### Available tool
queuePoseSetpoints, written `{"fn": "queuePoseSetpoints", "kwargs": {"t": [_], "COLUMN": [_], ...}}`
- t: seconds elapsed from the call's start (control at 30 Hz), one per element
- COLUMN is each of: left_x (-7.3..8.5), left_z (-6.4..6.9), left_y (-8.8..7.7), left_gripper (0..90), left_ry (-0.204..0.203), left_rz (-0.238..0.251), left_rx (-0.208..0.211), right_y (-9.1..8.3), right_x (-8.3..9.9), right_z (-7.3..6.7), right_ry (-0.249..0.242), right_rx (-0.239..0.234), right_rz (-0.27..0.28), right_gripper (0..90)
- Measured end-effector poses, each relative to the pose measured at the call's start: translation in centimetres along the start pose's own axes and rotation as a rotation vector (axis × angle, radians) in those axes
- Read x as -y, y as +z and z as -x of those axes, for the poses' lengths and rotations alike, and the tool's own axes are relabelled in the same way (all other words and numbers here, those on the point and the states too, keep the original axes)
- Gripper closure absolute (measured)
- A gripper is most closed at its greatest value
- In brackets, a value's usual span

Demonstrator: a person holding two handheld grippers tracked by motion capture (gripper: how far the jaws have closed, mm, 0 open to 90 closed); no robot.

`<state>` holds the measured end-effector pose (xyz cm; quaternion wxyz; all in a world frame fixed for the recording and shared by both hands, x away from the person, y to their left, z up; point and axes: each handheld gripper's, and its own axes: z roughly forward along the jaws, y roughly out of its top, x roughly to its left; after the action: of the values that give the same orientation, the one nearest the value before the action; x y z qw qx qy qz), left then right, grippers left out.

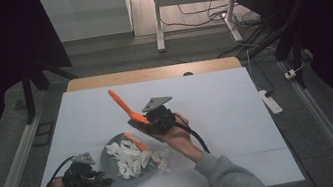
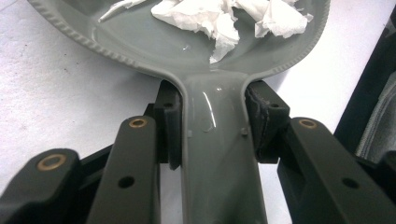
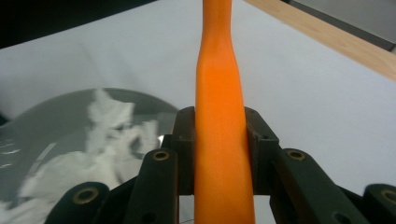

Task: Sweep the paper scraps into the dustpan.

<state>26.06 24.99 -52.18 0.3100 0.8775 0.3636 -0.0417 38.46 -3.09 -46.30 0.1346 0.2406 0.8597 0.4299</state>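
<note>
Nearest to me in the left gripper view is the grey handle of the dustpan, running straight up between my left jaws, which pinch it from both sides; its ribbed rim and shallow tray lie just ahead of the jaws, flat on the white desk. The torn white paper scraps sit in the tray, well beyond the jaws. From above, my left gripper sits at the near edge of the pan, low on the desk.

My right gripper has its jaws pressed onto the orange brush; the handle rises straight out ahead between them, and I judge from the high view that the bristle head hangs at the jaws' underside, lifted off the desk. A few scraps lie outside the pan, on the desk just beside its rim on my right gripper's side.

The step, as I read it, is sweeping those strays in. To do it well I should hold the left jaws firm so the pan's lip stays flat against the desk and cannot skid. The right should come down beyond the loose scraps, bristles touching the desk lightly, then draw toward the pan in one short stroke. Too much force could flick the paper over the rim.
</note>
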Motion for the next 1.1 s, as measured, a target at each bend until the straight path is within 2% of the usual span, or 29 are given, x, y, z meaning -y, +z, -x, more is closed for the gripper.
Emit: {"fn": "queuePoseSetpoints", "kwargs": {"t": [0.13,0.2,0.43,0.6,0.73,0.8,0.87,0.93,1.0,1.1], "left_x": [0.0,0.0,0.0,-0.2,-0.5,-0.5,-0.5,-0.5,-0.4,-0.3], "left_z": [0.0,0.0,0.1,0.2,0.5,0.5,0.5,0.5,0.4,0.4], "left_y": [0.0,0.0,0.1,0.3,0.6,0.6,0.5,0.5,0.5,0.4], "left_gripper": [61.2,61.2,61.2,61.2,61.2,61.1,61.2,61.2,61.2,61.3], "left_ry": [0.001,0.000,0.002,0.007,0.016,0.018,0.016,0.015,0.015,0.017], "left_rz": [-0.001,0.001,0.000,-0.002,-0.008,-0.009,-0.006,-0.003,0.000,0.007], "left_rx": [0.000,0.000,0.001,0.002,0.004,0.003,0.003,0.004,0.002,-0.001], "right_y": [-0.1,0.1,1.7,3.3,3.7,3.6,3.4,3.0,2.5,1.4], "right_x": [0.4,0.5,1.2,1.4,1.2,1.0,0.8,0.4,0.1,-0.3], "right_z": [1.5,1.9,2.2,1.0,-0.8,-1.4,-2.0,-2.7,-3.1,-2.8], "right_ry": [0.034,0.036,0.044,0.018,-0.032,-0.049,-0.034,-0.049,-0.064,-0.051], "right_rx": [0.028,0.040,0.039,-0.001,-0.009,-0.032,-0.076,-0.106,-0.109,-0.100], "right_rz": [0.000,-0.007,-0.069,-0.119,-0.136,-0.139,-0.123,-0.108,-0.089,-0.049], "right_gripper": [70.3,70.3,70.3,70.3,70.3,70.3,70.3,70.3,70.3,70.3]}}
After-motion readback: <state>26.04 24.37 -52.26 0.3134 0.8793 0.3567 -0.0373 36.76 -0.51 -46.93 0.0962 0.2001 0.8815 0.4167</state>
